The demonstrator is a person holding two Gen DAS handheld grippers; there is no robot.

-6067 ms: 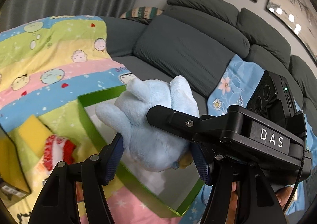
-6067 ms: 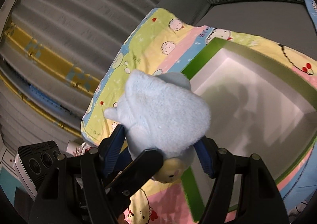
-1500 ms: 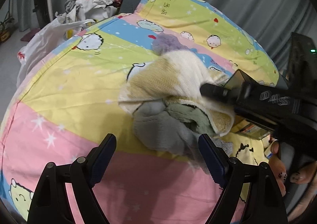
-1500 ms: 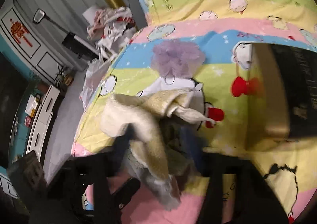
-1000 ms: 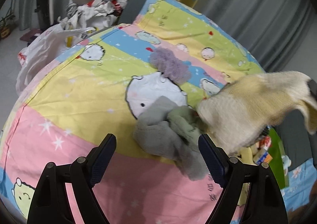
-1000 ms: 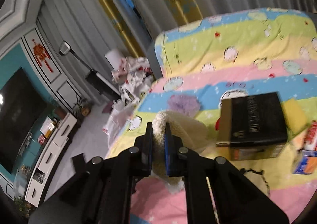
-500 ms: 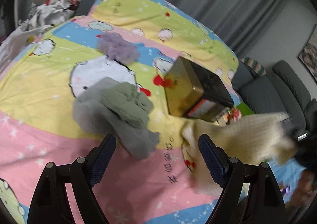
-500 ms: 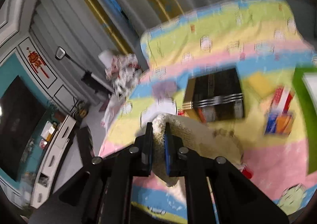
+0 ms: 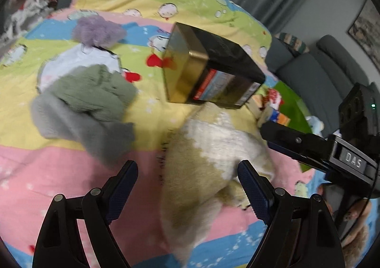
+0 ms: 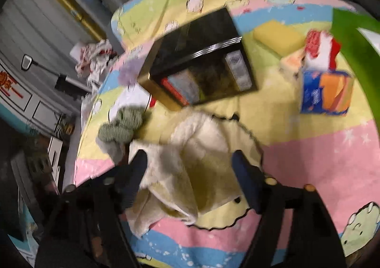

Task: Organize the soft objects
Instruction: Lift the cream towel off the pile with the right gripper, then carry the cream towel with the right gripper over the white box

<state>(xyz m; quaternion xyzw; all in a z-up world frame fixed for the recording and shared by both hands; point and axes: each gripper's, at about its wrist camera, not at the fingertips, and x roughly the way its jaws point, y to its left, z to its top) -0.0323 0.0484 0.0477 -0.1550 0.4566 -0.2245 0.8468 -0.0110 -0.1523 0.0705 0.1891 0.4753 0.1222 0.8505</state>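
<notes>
Where my right gripper point(image 9: 268, 129) enters at right, I read "DAS". Its jaws are opening around the cream towel point(image 10: 190, 163), pinched a second ago; my left gripper point(image 9: 187, 187) stays spread, empty.

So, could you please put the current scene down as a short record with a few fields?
surface: striped cartoon-print bedsheet
right gripper: jaws opening, fluffy cream-and-tan towel lying between them on the sheet
left gripper: open, nothing held, above the same towel
other soft items: crumpled grey-green cloth, purple fluffy pouf, yellow sponge
hard items: black-and-gold box, blue-and-orange tissue pack
</notes>
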